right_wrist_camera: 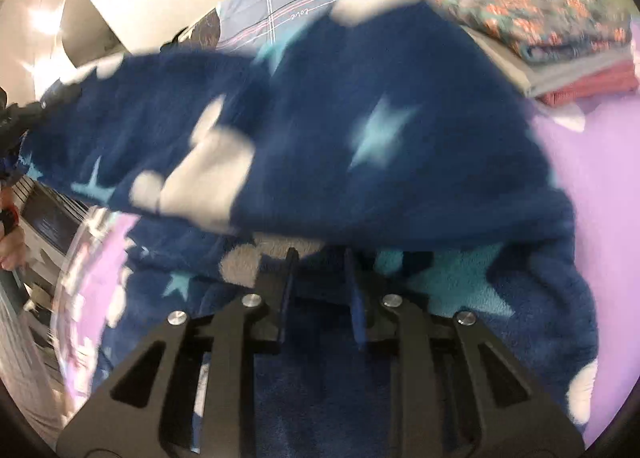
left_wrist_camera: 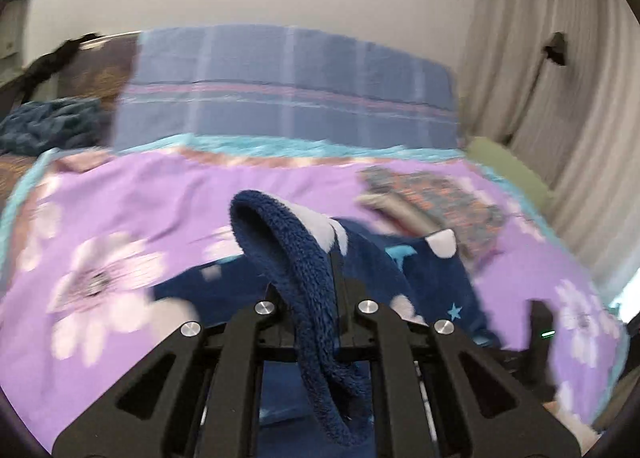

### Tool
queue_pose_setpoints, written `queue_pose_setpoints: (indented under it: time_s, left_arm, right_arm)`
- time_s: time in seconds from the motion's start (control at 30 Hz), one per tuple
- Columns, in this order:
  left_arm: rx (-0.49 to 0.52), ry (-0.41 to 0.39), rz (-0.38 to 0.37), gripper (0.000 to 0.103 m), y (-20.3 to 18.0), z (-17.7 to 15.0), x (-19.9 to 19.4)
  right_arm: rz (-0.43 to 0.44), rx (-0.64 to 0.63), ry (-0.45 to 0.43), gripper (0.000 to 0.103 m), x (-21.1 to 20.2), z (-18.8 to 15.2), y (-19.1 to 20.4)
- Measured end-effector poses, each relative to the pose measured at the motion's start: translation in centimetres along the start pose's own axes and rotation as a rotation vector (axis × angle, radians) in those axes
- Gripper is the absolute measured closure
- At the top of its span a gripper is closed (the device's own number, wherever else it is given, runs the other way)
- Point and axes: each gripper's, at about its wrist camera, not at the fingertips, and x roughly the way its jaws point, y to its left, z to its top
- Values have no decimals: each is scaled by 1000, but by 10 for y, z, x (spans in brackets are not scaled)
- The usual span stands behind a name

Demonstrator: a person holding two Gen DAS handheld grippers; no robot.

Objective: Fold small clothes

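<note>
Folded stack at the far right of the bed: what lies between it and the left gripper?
In the left wrist view, the navy star fleece held by the left gripper stretches toward the folded stack. Beyond its edge, only purple floral bedsheet.

A dark navy fleece garment (left_wrist_camera: 308, 266) patterned with light-blue stars and pale grey-white blotches lies partly on the purple flowered bedspread (left_wrist_camera: 120, 197). In the left wrist view one thick, fuzzy edge of it rises in an arched fold, draped upward and over, while the rest spreads flat behind it toward the right. In the right wrist view the same fleece (right_wrist_camera: 360, 129) is raised in a broad, blurred sheet above a lower layer that rests crumpled on the bed, showing a turquoise patch. Beyond it sits a stack of folded clothes (right_wrist_camera: 560, 45), a floral piece on top, grey and red ones beneath.
</note>
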Motion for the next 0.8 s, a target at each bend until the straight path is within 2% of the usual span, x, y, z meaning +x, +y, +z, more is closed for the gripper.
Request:
queue_pose_setpoints:
  time_s: [0.1,0.13,0.17,0.2,0.23,0.27,0.3,0.4,0.47,0.5,0.57,0.6,0.63,0.67,0.7,0.77,0.8]
  left_arm:
    - [-31,56,107,90,38,-21,12]
    - [-33,88,167,85,51,-31,23]
    - [-34,111,219,66,59,-40,32]
    - [-34,143,308,58,71,-51,42]
    - [-27,169,380,53,79,-61,50]
    - [-27,177,395,53,82,-65,52]
    - [-37,179,384,53,85,-69,52]
    - [-94,136,233,53,78,-77,44]
    - [-59,113,180,49,60,-80,43]
    - [-31,113,173,47,51,-82,45]
    - [30,153,162,43,32,-89,60]
    - [65,216,169,43,25,-96,77]
    - [99,239,195,39,17,-103,85]
    - [147,229,229,36,10,-109,91]
    - [178,219,247,36,5,-111,93]
    - [168,228,241,36,5,-107,90]
    - [144,231,216,36,9,-103,87]
  right_arm:
    - [-22,-66,-1,60,3,1,12]
    - [-30,-81,-2,58,4,0,14]
    - [-39,-91,-2,57,6,0,16]
    - [-47,-101,-1,56,6,0,18]
    - [-50,-105,-1,56,9,0,23]
    - [-53,-108,-2,56,9,-1,24]
    - [-54,-110,-2,55,10,-1,25]
    - [-62,-121,6,56,8,-2,26]
    - [-59,-148,25,60,1,0,31]
    - [-13,-176,39,65,-5,-1,37]
    - [70,-222,15,67,-22,0,49]
    - [73,-235,-20,67,-30,2,53]
    - [55,-234,-56,65,-35,4,54]
    - [30,-226,-82,62,-38,6,53]
    - [-55,-200,-102,57,-36,9,46]
    - [-222,-148,-46,56,-19,11,28]
    - [-285,-102,46,59,1,8,9]
